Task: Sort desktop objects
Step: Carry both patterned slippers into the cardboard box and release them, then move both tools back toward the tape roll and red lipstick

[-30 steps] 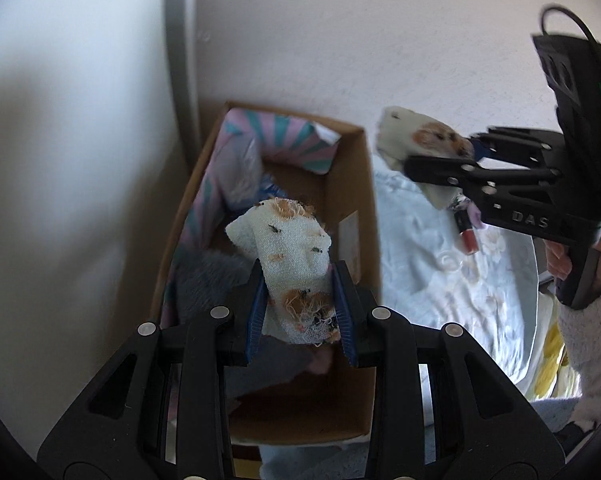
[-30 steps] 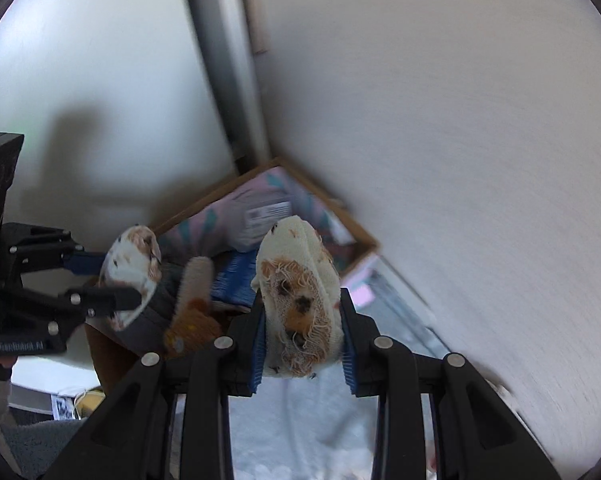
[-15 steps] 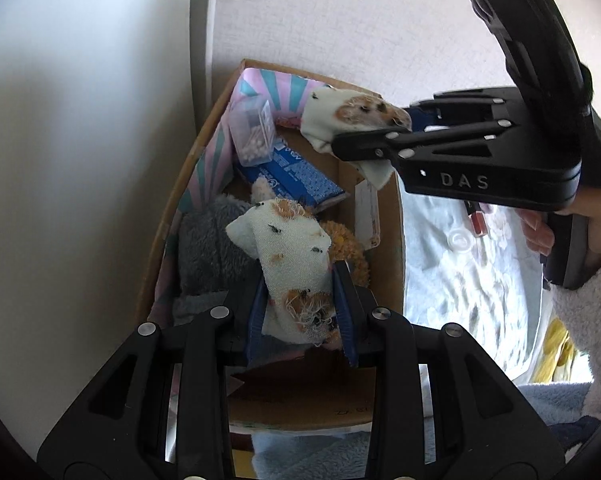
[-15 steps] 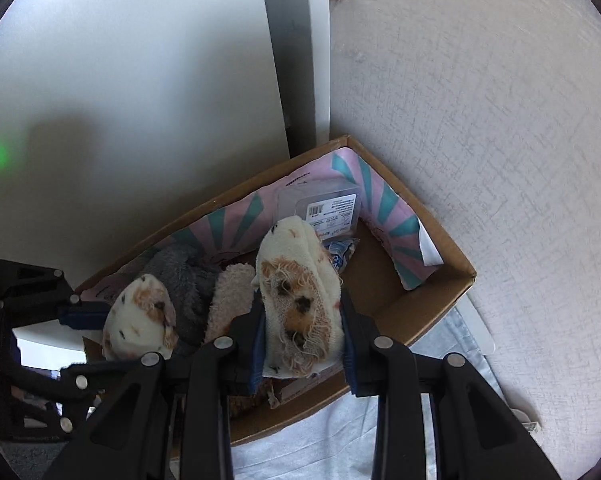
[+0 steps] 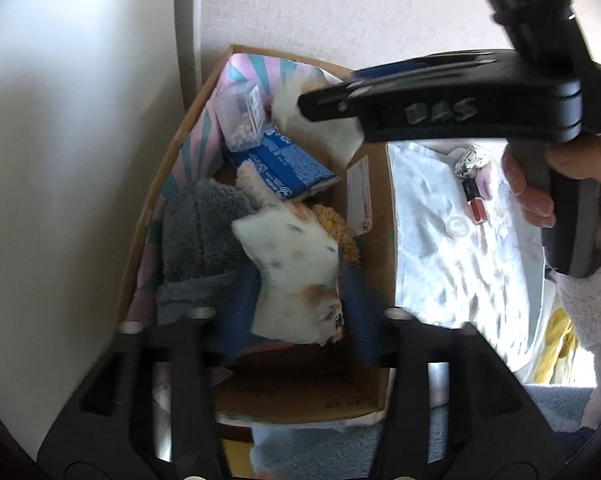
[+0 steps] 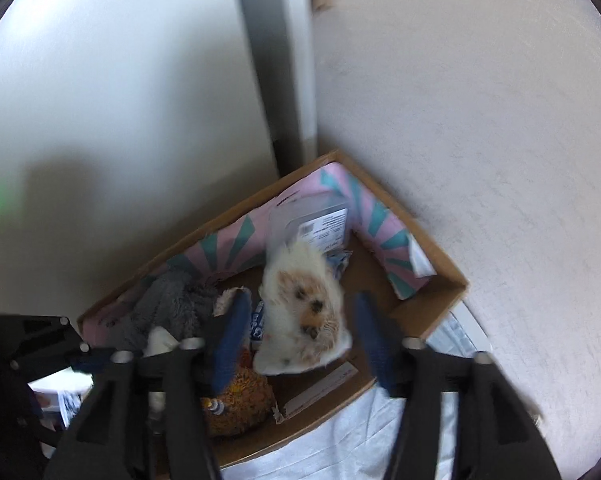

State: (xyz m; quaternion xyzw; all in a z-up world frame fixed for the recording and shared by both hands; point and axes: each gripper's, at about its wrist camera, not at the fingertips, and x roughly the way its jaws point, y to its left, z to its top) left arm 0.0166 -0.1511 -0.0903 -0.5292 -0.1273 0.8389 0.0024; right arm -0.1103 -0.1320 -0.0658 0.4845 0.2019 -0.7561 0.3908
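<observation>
Two white socks with brown spots hang over a cardboard box (image 5: 168, 168) lined with pink and teal paper. One sock (image 5: 292, 264) sits loose between the blue pads of my left gripper (image 5: 300, 316), whose jaws are opening. The other sock (image 6: 304, 304) is between the pads of my right gripper (image 6: 302, 336), whose jaws are also opening and stand apart from it. In the left wrist view the right gripper (image 5: 328, 88) reaches over the box's far end with its sock (image 5: 328, 136) below it. The box's rim (image 6: 440, 264) shows in the right wrist view.
The box holds a grey plush (image 5: 200, 236), a blue packet (image 5: 288, 168), a clear plastic case (image 5: 240, 116) and an orange plush (image 6: 240, 396). A lipstick (image 5: 474, 200) lies on the white cloth (image 5: 440, 264). A hand (image 5: 532, 196) in a fluffy sleeve holds the right gripper. Walls close in behind.
Both grippers came over the box with their socks clamped. Now both sets of jaws have spread and the socks sit loose, blurred, between the pads.
</observation>
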